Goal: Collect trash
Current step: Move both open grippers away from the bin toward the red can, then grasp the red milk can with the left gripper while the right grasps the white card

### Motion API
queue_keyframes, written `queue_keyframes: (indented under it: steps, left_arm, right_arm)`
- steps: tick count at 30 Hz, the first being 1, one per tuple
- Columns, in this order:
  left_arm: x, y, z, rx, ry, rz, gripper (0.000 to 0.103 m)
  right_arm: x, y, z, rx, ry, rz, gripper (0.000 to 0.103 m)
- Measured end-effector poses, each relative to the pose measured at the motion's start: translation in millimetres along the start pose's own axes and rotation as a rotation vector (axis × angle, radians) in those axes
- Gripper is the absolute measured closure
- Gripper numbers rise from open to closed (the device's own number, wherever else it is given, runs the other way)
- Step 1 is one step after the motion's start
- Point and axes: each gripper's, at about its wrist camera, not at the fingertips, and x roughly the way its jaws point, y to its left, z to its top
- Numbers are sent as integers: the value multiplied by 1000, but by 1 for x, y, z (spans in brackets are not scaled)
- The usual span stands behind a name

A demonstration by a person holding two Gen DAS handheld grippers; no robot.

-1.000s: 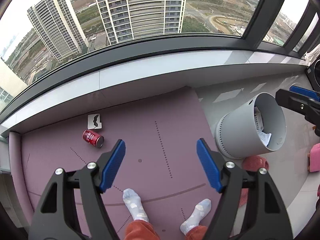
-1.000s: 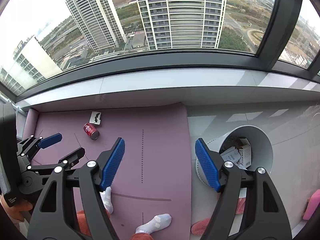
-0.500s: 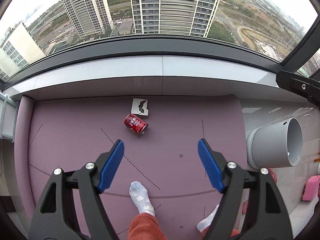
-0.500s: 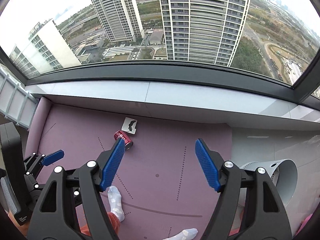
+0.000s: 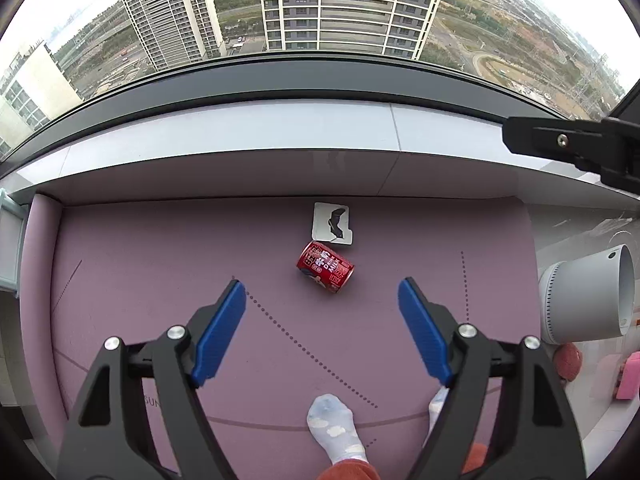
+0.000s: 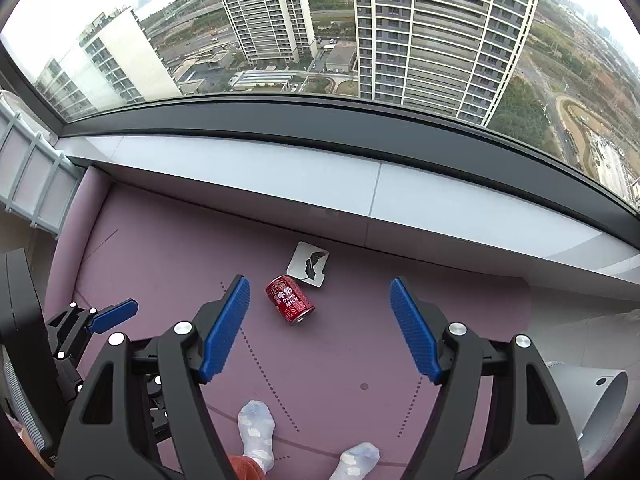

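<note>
A red drink can (image 5: 325,267) lies on its side on the purple mat (image 5: 160,264), with a small white card with a black shape (image 5: 332,223) just beyond it. Both show in the right wrist view, the can (image 6: 289,299) and the card (image 6: 308,263). My left gripper (image 5: 322,300) is open and empty, held above the mat with the can just ahead between its fingers. My right gripper (image 6: 320,300) is open and empty, the can ahead and left of centre. The grey bin (image 5: 586,294) stands at the right, off the mat.
A low sill and a large window (image 5: 320,20) run along the far side. The person's socked feet (image 5: 334,432) stand on the mat near me. A grey slatted rack (image 6: 28,180) is at the left. Pink slippers (image 5: 568,362) lie by the bin.
Both grippers have swung left, away from the bin toward the can. The can now sits near the middle of both views and looks closer.
</note>
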Motion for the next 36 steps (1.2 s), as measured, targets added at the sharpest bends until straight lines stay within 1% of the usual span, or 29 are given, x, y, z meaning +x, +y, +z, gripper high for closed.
queue_keyframes:
  steps: [3,7,9,12,16,20,23,24,25,28,33,36]
  left_arm:
    - [44,1,-9,33,-5,-1,23]
    - [112,-4,-27,140,-26,27,23]
    - [145,-6,-35,175,-37,42,23]
    - [190,-2,-42,168,-43,52,23]
    - [231,0,-48,155,-52,58,23]
    - [255,-5,-51,170,-63,38,23]
    - [266,-11,-53,216,-63,26,22]
    - [266,-12,-54,230,-73,14,18]
    - [267,-13,-54,246,-71,5,17]
    - [270,-13,-56,297,-57,7,13]
    - [271,-10,-54,347,-52,-12,12]
    - [277,-13,-51,408,-62,-13,12]
  right_arm:
    - [56,0,0,-45,31,9,33]
    - [138,-5,-8,-101,64,25,33]
    - [178,-6,-12,-131,73,25,33]
    - [229,-12,-24,-157,89,33,33]
    - [277,-16,-34,-194,107,38,33]
    - [307,-18,-42,-222,128,46,33]
    - [319,-18,-47,-228,140,55,33]
    - [322,-18,-47,-226,142,59,33]
    - [323,-18,-47,-224,143,62,33]
    - [326,-17,-48,-219,144,67,33]
    - [338,-18,-49,-207,155,73,33]
    - [346,-18,-49,-202,159,74,33]
